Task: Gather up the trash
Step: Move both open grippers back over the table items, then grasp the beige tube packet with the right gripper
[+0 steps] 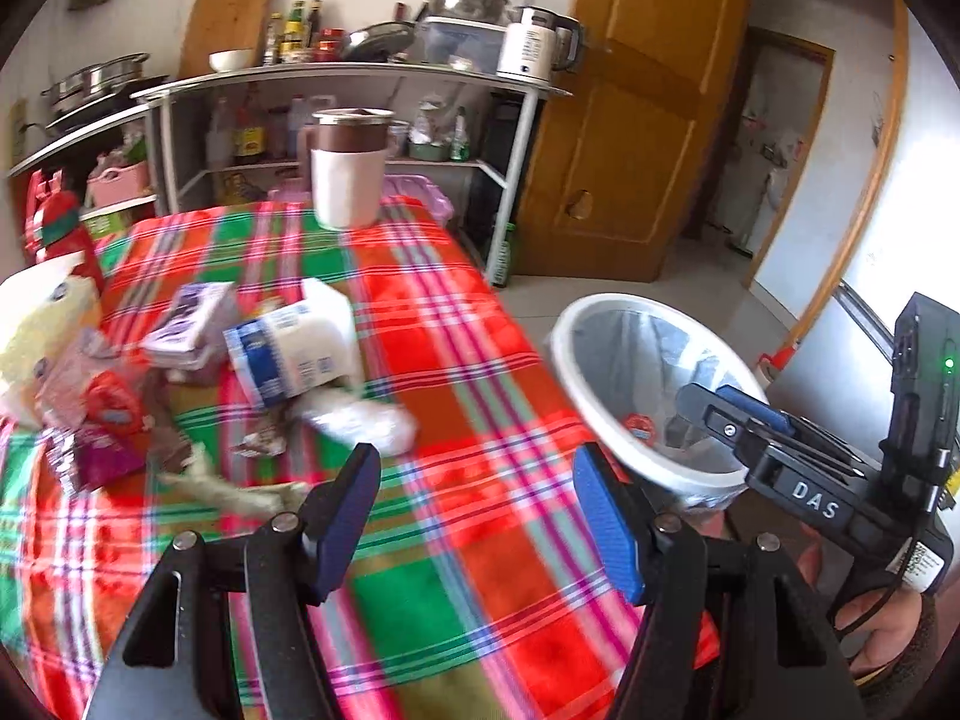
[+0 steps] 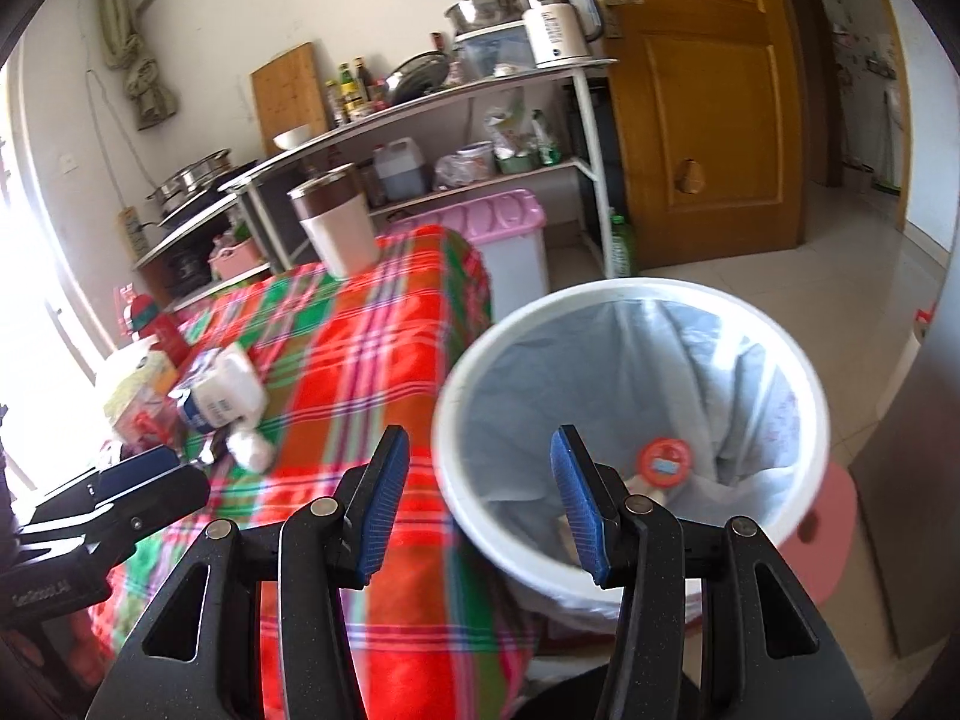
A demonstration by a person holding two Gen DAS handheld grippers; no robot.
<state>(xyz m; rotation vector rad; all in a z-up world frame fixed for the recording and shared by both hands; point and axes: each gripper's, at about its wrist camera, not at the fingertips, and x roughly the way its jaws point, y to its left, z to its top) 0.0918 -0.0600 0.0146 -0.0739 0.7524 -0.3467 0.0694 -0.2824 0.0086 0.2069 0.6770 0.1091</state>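
A white trash bin with a grey liner stands on the floor beside the table; a red round wrapper lies inside it. My right gripper is open and empty over the bin's near rim. My left gripper is open and empty above the plaid tablecloth. Trash lies at the table's left: a blue-and-white carton, a crumpled white wrapper, a purple-and-white packet, a red packet and beige scraps. The bin and the right gripper also show in the left wrist view.
A white-and-brown cup stands at the table's far edge. A red bottle and a tissue pack sit at the far left. Metal shelves with pots and bottles, a pink-lidded box and a wooden door are behind.
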